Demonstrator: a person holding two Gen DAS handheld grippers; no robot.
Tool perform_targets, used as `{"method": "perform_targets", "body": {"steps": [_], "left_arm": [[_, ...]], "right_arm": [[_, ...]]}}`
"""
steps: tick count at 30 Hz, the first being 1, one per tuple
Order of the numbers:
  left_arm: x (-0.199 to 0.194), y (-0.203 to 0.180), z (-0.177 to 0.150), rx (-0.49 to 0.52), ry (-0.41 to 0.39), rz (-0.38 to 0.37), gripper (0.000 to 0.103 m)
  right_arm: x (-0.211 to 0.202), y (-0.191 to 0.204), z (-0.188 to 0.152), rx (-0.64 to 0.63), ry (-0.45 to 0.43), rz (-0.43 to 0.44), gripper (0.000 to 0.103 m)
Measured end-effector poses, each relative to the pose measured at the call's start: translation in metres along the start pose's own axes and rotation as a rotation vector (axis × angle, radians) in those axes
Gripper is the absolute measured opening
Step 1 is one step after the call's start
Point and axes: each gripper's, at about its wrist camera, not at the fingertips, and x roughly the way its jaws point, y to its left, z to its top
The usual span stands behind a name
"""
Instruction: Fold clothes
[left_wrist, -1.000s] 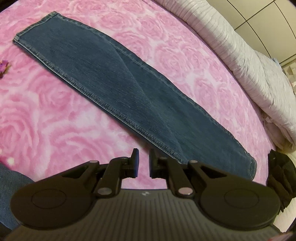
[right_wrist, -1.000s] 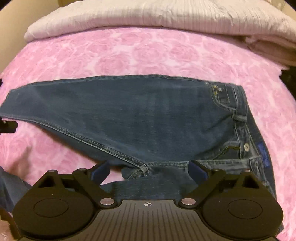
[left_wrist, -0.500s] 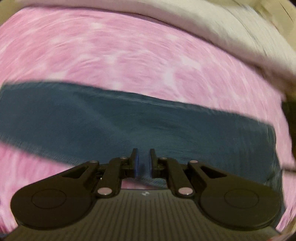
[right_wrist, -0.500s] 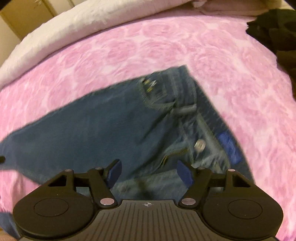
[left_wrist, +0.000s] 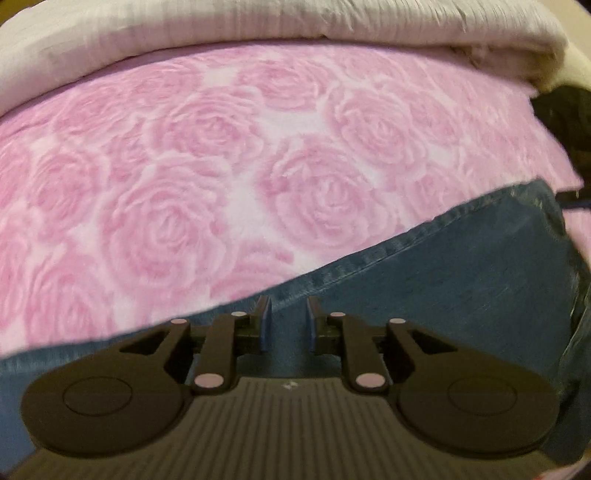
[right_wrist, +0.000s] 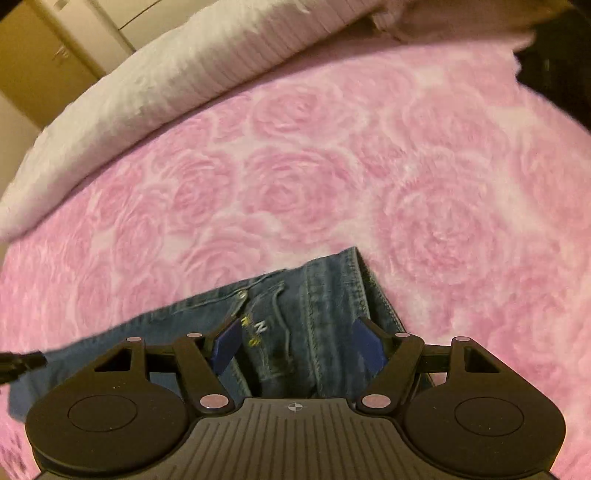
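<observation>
Dark blue jeans lie flat on the pink rose-patterned bedspread. In the left wrist view the leg end of the jeans (left_wrist: 461, 280) runs from lower left to right. My left gripper (left_wrist: 286, 323) hangs low over its upper seam, jaws slightly apart with denim showing between them, holding nothing I can see. In the right wrist view the waistband and pocket of the jeans (right_wrist: 303, 306) lie under my right gripper (right_wrist: 297, 345), which is open wide and empty just above the waist corner.
A folded pale quilt (left_wrist: 258, 44) lies along the far edge of the bed, also in the right wrist view (right_wrist: 177, 85). A black garment (left_wrist: 565, 122) sits at the right. The pink bedspread (right_wrist: 424, 206) stretches beyond the jeans.
Both grippers have swung toward the far edge of the jeans and come lower over them. The left jaws have parted a little. The right jaws stay wide open.
</observation>
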Motion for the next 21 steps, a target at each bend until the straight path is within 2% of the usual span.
{"method": "perform_targets", "body": {"steps": [4,11,15,17,19,21], "left_arm": [[0.017,0.001,0.009,0.102,0.042,0.022,0.019],[0.045,0.001,0.014,0.297,0.158,-0.046,0.027],[0.054,0.0,0.02,0.396,0.195,-0.054,0.041],[0.059,-0.001,0.022,0.429,0.215,-0.051,0.043],[0.061,-0.008,0.02,0.465,0.214,-0.045,0.037],[0.06,-0.015,0.016,0.496,0.199,-0.041,0.02]], "right_arm": [[0.01,-0.01,0.003,0.026,0.017,0.025,0.071],[0.022,-0.018,0.008,0.047,0.033,0.041,0.071],[0.028,-0.021,0.01,0.054,0.05,0.053,0.071],[0.03,-0.021,0.012,0.055,0.055,0.056,0.071],[0.032,-0.02,0.013,0.054,0.059,0.065,0.071],[0.035,-0.019,0.013,0.036,0.067,0.071,0.07]]}}
